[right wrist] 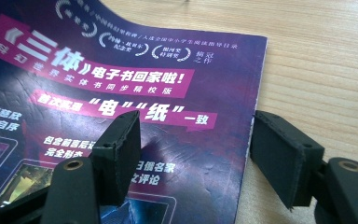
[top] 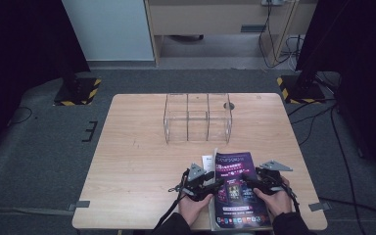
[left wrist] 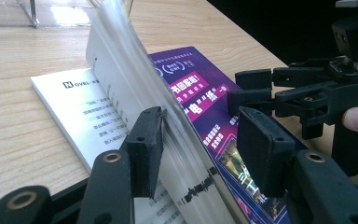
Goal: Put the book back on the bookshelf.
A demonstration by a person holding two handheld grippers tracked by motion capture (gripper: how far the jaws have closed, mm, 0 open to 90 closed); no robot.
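A paperback with a purple cover [top: 235,188] lies near the table's front edge. Part of it is raised: a sheaf of pages [left wrist: 121,70] stands up from the spine, and a white printed page [left wrist: 70,107] lies flat to its left. My left gripper [left wrist: 203,149] straddles that sheaf. One pad [left wrist: 144,140] touches the paper and the other hangs clear over the purple cover, so it is open. My right gripper [right wrist: 200,156] is open across the cover's right edge [right wrist: 254,107], one jaw above the cover and one above bare wood. The high view has the left gripper [top: 214,186] and the right gripper [top: 251,182] on either side of the book.
A clear acrylic organiser with three compartments [top: 197,117] stands at the back middle of the wooden table [top: 137,156], beside a small round cable hole [top: 229,105]. The person's hands [top: 192,205] come in over the front edge.
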